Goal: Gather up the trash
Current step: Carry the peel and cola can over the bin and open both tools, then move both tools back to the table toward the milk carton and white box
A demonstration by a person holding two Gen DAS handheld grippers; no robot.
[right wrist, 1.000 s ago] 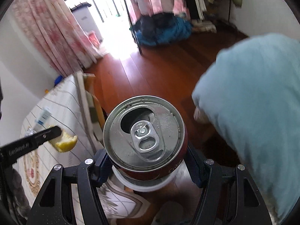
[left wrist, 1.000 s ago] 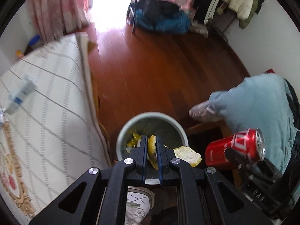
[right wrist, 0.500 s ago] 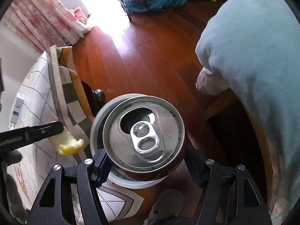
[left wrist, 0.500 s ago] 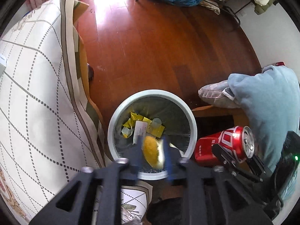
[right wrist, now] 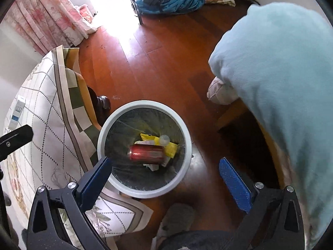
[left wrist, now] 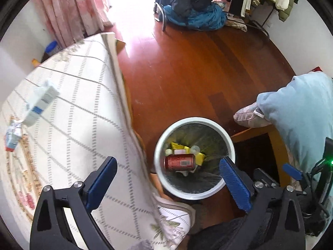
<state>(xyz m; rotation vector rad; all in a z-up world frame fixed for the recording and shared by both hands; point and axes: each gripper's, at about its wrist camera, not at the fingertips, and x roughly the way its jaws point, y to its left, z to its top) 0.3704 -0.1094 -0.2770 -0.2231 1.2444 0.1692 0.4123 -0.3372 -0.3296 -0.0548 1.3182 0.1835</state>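
A round white trash bin stands on the wooden floor beside the table. A red soda can lies on its side inside it, on yellow wrappers and paper scraps. My left gripper is open and empty, above the bin's near rim and the table edge. My right gripper is open and empty, held over the bin. A white and blue box and a small crumpled carton lie on the tablecloth at the left.
The table with a checked cloth fills the left side. A light blue cushion lies on a wooden seat at the right. A slipper is on the floor below the bin. A heap of blue bedding lies at the far end.
Both grippers have opened. The red can has dropped from my right gripper into the bin, and the yellow peel has left my left gripper.
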